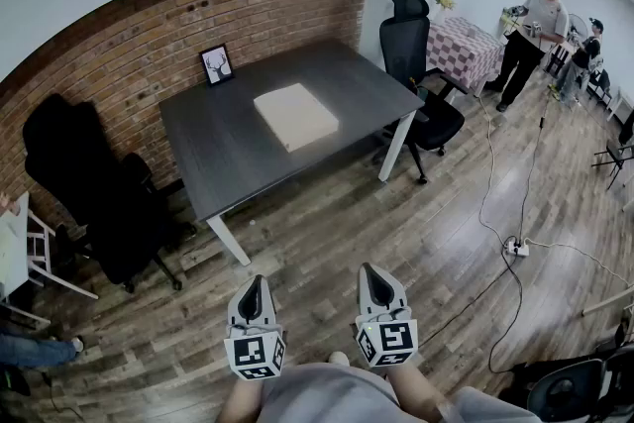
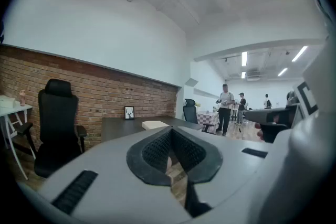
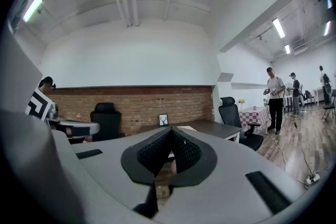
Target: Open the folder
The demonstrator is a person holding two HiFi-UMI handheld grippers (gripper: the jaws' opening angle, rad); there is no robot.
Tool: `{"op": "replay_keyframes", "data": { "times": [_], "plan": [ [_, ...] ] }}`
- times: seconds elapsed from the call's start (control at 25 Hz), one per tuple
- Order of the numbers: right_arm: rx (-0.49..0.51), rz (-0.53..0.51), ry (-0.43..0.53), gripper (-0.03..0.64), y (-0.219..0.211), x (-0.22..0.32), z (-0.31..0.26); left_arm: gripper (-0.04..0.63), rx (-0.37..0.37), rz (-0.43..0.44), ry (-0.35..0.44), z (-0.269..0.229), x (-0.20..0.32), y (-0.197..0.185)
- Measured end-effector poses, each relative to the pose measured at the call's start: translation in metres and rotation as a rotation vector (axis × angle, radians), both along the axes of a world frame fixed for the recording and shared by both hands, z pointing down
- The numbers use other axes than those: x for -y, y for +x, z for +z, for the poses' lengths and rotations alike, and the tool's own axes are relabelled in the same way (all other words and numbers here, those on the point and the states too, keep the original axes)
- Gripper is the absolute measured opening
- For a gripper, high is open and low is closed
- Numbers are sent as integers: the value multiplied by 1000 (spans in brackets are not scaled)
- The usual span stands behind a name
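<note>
A: Left claw (image 1: 254,284) and right claw (image 1: 372,270) are both pinched shut and empty. They sit side by side, low in front of the person, pointing about level.

B: Sure they're empty?

A: Yes. In each claw's own view the jaws meet at the tip, and only the room shows past them.

B: OK, biggest things first. What's ahead?

A: Wood floor (image 1: 327,223), then the dark surface (image 1: 218,158), set at an angle against the brick wall (image 1: 149,35). There's a black chair (image 1: 424,64) at its right end.

B: And the folder?

A: The folder (image 1: 295,116) is the pale flat slab lying closed near the middle of the surface. It's straight ahead and well apart from both claws, with bare floor in between. A small frame (image 1: 217,64) stands behind it by the wall, not touching it.

B: What about its axis?

A: It looks almost square, with edges parallel to the surface's edges, so it sits diagonal to the claws. I can't tell from here which edge is the spine.

B: Which claw is nearer?

A: It lies between their two lines, a bit to the left side, so I'd say the left is nearer by a hair. Neither can reach it, so I judge the next move is a walk up to it, and after that finding the free edge.
</note>
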State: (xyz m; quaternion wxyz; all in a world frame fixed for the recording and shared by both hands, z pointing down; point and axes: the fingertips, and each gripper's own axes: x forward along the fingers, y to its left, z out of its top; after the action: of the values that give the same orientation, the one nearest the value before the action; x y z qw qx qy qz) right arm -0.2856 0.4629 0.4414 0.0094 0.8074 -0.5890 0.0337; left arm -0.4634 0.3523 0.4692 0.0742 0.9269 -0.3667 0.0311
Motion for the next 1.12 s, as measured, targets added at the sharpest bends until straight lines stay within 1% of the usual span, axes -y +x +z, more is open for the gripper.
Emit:
{"op": "replay_keyframes", "data": {
  "times": [0.2, 0.48, 0.64, 0.76, 0.92, 1.12],
  "plan": [
    [7, 4, 2, -2, 6, 2, 4, 2, -7, -1, 7, -1, 1, 5],
    [11, -8, 7, -2, 12, -1, 4, 2, 5, -7, 16, -2, -3, 12],
    [1, -49, -9, -2, 14, -1, 8, 2, 10, -11, 18, -2, -7, 20],
    [-23, -76, -21, -2, 17, -4, 8, 2, 12, -12, 13, -2, -13, 32],
    [-31, -93, -26, -2, 30, -12, 10, 2, 10, -12, 19, -3, -23, 51],
    [-20, -78, -35, -2, 59, -29, 18, 2, 15, -1, 16, 1, -43, 77]
  ]
}}
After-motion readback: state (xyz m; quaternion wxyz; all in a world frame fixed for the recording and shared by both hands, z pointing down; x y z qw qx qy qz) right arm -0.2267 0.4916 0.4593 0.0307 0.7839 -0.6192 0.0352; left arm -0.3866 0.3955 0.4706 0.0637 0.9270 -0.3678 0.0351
